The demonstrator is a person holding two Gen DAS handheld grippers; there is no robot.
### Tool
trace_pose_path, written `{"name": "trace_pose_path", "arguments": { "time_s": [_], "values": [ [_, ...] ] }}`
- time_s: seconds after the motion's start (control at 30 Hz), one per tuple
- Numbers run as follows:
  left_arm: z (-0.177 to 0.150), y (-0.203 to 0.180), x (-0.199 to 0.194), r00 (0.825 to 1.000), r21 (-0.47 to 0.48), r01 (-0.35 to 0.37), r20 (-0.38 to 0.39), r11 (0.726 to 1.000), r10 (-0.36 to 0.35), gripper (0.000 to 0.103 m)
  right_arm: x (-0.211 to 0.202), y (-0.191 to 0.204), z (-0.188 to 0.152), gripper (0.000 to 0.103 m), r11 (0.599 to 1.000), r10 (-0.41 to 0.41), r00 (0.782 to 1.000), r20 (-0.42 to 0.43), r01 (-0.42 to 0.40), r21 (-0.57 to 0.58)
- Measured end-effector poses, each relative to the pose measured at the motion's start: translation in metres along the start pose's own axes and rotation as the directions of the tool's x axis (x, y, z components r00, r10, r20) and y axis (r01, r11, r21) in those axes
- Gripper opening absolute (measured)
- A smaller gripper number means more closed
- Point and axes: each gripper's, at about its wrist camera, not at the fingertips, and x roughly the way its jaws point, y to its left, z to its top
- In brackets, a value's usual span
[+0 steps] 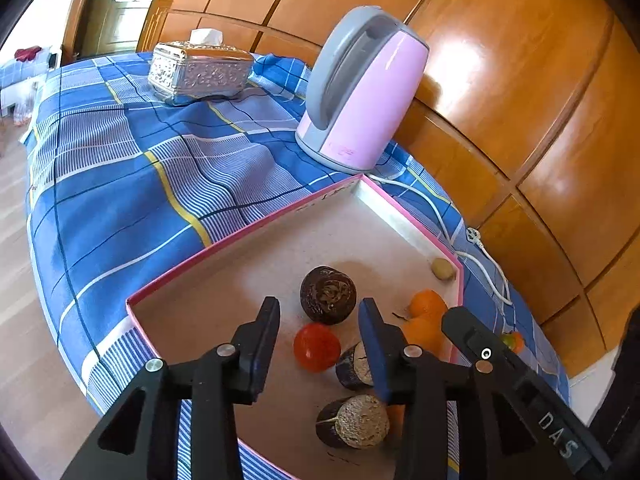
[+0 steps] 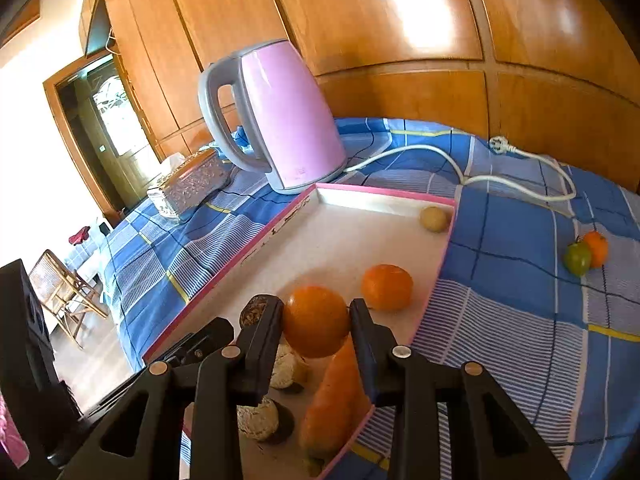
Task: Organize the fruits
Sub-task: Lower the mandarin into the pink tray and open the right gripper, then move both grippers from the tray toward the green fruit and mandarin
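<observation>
A shallow pink-rimmed box (image 1: 256,228) lies on the blue checked cloth and holds the fruit. My left gripper (image 1: 319,307) hangs open over it, above a red tomato (image 1: 317,346) that neither pad touches. A dark brown round fruit (image 1: 328,295) sits just beyond its fingertips. My right gripper (image 2: 316,307) is shut on an orange (image 2: 316,322) above the box (image 2: 384,196). In the box lie a second orange (image 2: 387,287), a carrot (image 2: 336,400), a small yellowish fruit (image 2: 433,219) and two dark fruits with pale cut ends (image 2: 286,370).
A pink kettle (image 1: 360,92) stands behind the box, its white cord (image 2: 516,184) trailing over the cloth. A silver tissue box (image 1: 198,70) sits further back. A green tomato (image 2: 577,258) and a small orange fruit (image 2: 598,247) lie on the cloth right of the box. Wooden panelling backs the table.
</observation>
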Motion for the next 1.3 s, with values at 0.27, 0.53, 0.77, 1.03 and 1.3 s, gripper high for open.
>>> {"name": "trace_pose_path", "arguments": {
  "time_s": [0.27, 0.53, 0.77, 1.03, 1.3],
  "values": [
    [-0.003, -0.009, -0.004, 1.000, 0.047, -0.012, 0.025, 0.999, 0.010, 0.045, -0.011, -0.012, -0.011, 0.036, 0.999, -0.028, 1.000, 0.001, 0.028, 0.025],
    [-0.010, -0.025, -0.007, 0.999, 0.128, -0.015, 0.045, 0.992, 0.009, 0.045, -0.033, -0.044, -0.027, 0.036, 0.991, -0.106, 0.994, 0.009, 0.105, 0.086],
    [-0.018, -0.041, -0.009, 0.999, 0.217, 0.001, 0.045, 0.976, -0.011, 0.045, -0.049, -0.071, -0.037, 0.036, 0.977, -0.185, 0.983, 0.009, 0.183, 0.106],
    [-0.029, -0.061, -0.009, 0.999, 0.322, 0.014, 0.039, 0.947, -0.028, 0.045, -0.062, -0.091, -0.040, 0.037, 0.963, -0.251, 0.968, 0.019, 0.248, 0.104],
    [-0.042, -0.078, -0.006, 0.999, 0.402, 0.026, 0.021, 0.915, -0.038, 0.045, -0.070, -0.120, -0.041, 0.037, 0.938, -0.314, 0.949, 0.029, 0.306, 0.164]
  ]
}}
